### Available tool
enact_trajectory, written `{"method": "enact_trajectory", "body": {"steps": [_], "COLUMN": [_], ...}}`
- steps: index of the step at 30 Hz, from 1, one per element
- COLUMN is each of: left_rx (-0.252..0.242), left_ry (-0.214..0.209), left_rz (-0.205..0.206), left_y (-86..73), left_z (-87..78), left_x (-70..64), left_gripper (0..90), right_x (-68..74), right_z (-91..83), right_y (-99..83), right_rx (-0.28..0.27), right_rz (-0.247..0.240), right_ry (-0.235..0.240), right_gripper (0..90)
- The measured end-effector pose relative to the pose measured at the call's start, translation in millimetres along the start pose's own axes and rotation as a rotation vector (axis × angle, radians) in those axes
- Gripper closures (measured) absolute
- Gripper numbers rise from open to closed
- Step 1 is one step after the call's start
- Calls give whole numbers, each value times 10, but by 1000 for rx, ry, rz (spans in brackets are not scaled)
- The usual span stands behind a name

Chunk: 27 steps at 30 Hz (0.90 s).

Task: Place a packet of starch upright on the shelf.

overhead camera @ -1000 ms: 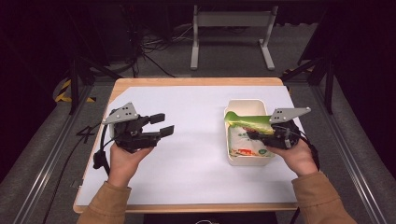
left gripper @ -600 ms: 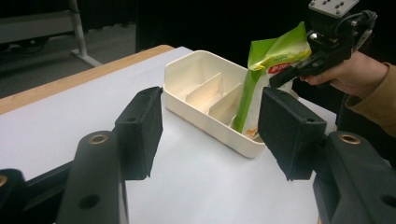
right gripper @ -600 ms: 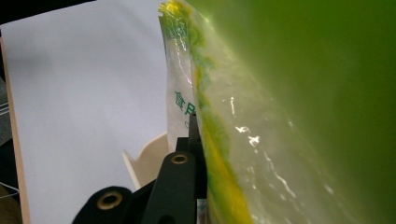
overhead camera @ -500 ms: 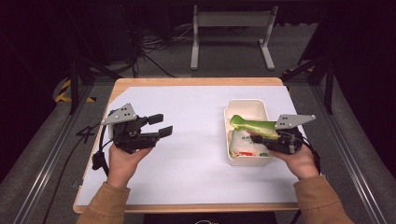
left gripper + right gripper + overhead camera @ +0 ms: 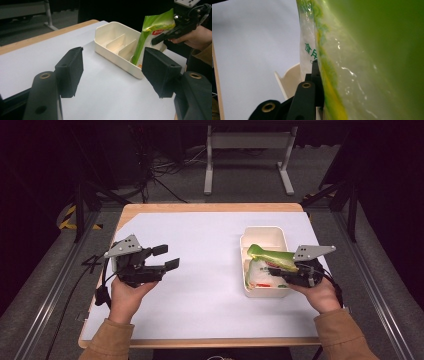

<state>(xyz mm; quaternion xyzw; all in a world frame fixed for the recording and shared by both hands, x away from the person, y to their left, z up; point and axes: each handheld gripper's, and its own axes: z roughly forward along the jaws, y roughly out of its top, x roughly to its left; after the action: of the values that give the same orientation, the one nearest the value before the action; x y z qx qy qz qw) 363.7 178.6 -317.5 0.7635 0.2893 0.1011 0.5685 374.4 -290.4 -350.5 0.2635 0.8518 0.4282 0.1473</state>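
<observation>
Green snack bag (image 5: pixel 267 262) hangs pinched at its top edge in the right tongs (image 5: pixel 287 270), its lower end already inside the near compartment of the white divided box (image 5: pixel 263 233), likely so it slides in upright. Left tongs (image 5: pixel 162 257) wait released above the worktop (image 5: pixel 200 240).

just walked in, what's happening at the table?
A person is working with two handheld grippers at a white-covered table. The right gripper is shut on a green snack bag, holding it with its lower end inside the near compartment of a white divided tray. The left gripper hovers open over the bare table, holding nothing.
</observation>
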Motion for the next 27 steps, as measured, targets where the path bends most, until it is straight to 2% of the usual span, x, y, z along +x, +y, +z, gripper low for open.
{"method": "enact_trajectory", "body": {"steps": [2,5,9,17,22,25,27], "left_rx": [-5,-12,-26,-41,-43,-48,-51], "left_ry": [2,9,18,39,49,60,67], "left_rz": [-18,-25,-26,-6,-9,-21,-19], "left_y": [-29,-54,-91,-130,-148,-175,-185], "left_z": [-25,-58,-92,-158,-177,-197,-207], "left_x": [22,52,73,86,110,139,157], "left_gripper": [337,330,311,276,269,267,266], "right_x": [1,-12,-31,-48,-74,-79,-84], "right_z": [-5,-38,-112,-287,-402,-473,-499], "right_y": [5,16,43,68,56,49,47], "right_rx": [-3,-32,-65,-114,-149,-158,-165], "right_rz": [3,27,39,69,94,79,91], "right_ry": [-5,-29,-49,-80,-104,-109,-113], "right_gripper": [756,549,404,271,203,179,172]}}
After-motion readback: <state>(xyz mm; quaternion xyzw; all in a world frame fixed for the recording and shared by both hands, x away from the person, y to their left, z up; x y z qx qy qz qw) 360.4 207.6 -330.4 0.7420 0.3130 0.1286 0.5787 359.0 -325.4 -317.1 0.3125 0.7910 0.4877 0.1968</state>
